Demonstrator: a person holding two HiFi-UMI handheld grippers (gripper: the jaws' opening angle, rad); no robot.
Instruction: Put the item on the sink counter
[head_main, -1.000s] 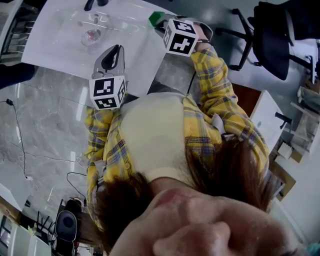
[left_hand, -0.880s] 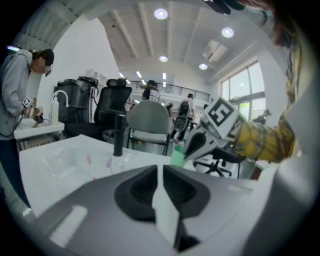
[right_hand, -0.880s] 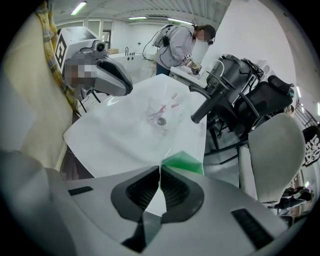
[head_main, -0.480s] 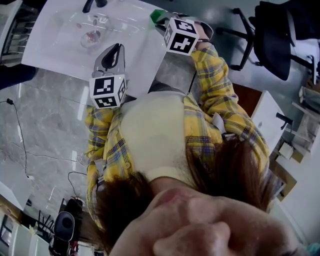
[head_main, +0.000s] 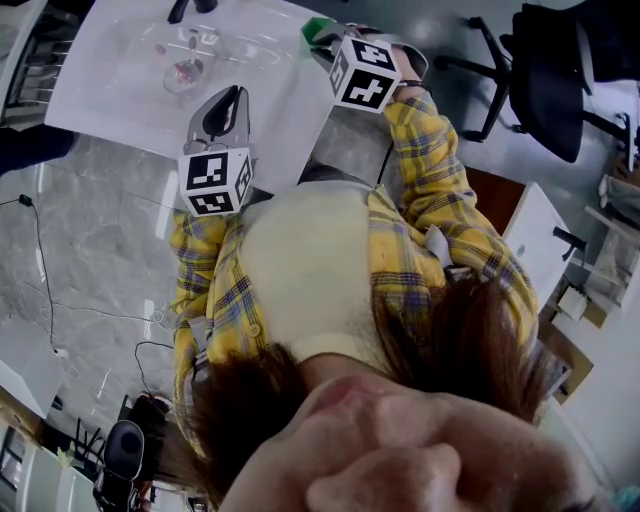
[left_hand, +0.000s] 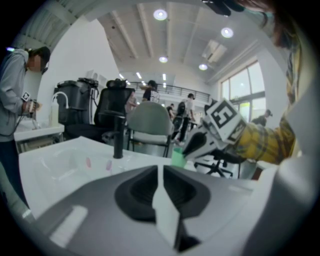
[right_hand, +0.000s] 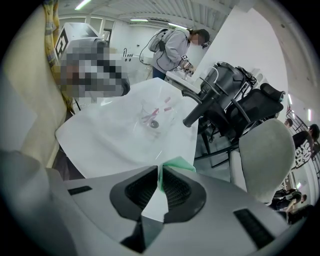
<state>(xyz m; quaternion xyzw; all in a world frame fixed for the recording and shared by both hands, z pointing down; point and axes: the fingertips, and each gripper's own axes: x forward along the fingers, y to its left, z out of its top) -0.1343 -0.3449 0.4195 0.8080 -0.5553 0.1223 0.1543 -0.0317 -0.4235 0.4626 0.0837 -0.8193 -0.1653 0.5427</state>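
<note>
The jaws of the right gripper (right_hand: 160, 175) are pressed together on the thin wall of a green cup (right_hand: 181, 163), which is pinched near its rim, with one pad inside and one outside. The cup is held at the near corner of the white sink counter (right_hand: 110, 145). In the left gripper view it is seen low at the counter's far edge, but whether its base touches the surface cannot be told. The cup is judged to be light, thin plastic: somewhat flexible, smooth, and not fragile, though a hard squeeze on the wall could buckle it and a loose one could let it swing or slip. A hold on the rim, as taken here, is thought suitable, provided the cup is set down upright and level before release, since so light a thing could tip. The jaws of the left gripper (left_hand: 161, 175) are closed on nothing, and it is held over the counter's front edge, apart from the cup. Beyond lie the basin (right_hand: 150, 107) with its drain (right_hand: 154, 124), and the black faucet (right_hand: 200, 111) at the counter's back.
</note>
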